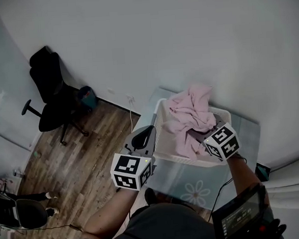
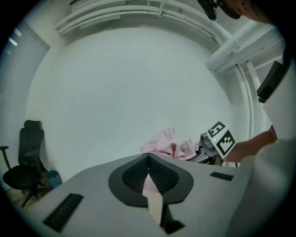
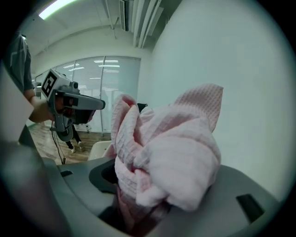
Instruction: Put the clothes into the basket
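Pale table top (image 1: 195,185) printed with a flower is seen nearest, under the near wall of the white basket (image 1: 180,157) that is set on it. The left gripper (image 1: 143,137) is held just beside the basket's near left corner, outside the rim. In the left gripper view its jaws are brought together at the tips, and nothing is seen clamped between them. The right gripper (image 1: 200,136) is held over the near right part of the basket, and its jaws are clamped on a pink cloth (image 1: 190,113). In the right gripper view the bunched waffle-weave folds are seen filling the jaw gap and rising above it.

From the jaws the cloth is spread away and to the left, so that its length is laid across the basket's opening toward the far rim. Whether its lower folds already rest inside cannot be told. The basket is judged to lie straight beneath the load, so a lowering and a release by the right gripper, the nearer of the two, should be all that is called for. The far end may be left draped over the far rim.

Left of the table, brown wood floor (image 1: 86,161) is seen, with a black office chair (image 1: 53,97) farther off by the plain white wall (image 1: 184,37).
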Motion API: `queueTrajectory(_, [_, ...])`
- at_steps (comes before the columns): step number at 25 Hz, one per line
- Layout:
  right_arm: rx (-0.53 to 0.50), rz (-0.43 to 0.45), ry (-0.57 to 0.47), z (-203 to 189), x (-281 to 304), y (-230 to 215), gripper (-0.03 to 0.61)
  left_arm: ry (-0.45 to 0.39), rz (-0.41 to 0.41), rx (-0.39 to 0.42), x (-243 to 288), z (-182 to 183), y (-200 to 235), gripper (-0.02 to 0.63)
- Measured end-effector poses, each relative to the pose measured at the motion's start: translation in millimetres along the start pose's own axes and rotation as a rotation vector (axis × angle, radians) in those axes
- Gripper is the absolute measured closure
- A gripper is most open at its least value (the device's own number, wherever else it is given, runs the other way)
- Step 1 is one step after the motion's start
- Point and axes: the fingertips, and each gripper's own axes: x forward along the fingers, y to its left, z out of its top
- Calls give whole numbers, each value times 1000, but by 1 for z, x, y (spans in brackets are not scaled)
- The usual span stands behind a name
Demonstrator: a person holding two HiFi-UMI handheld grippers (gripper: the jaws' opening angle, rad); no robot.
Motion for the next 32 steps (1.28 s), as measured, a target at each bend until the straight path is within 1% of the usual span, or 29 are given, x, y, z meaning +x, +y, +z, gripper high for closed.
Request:
queueTrajectory(3, [-16,46,56,-23,21,8,295,4,7,-7,-1,-9,4,611])
queueTrajectory(6, [-48,96,118,-50,35,21,295,6,7,-8,-5,-18,-1,611])
queueTrajectory(10, [-59,157,196,-80,50,30,295,12,11,-5,-6,-22,-8,611])
queueTrajectory(15, [-91,212,288,-106,67,39,295,22,11,-28,-10,-27,-9,611])
queueTrajectory(19, [-111,264,346,-124,92,42,295,38,15,-38,-3,-41,-2,611])
queueTrajectory(22, [-142,299,423,-143,105,44,295,53,18,-47,-1,-51,0,611])
queueTrajectory(26, [-197,320,543,-173,115,50,293,66,21,-66,-3,-59,2,611])
queueTrajectory(32, [-208,332,619,-191,130,60,291,72,38,-82,-3,-64,10,611])
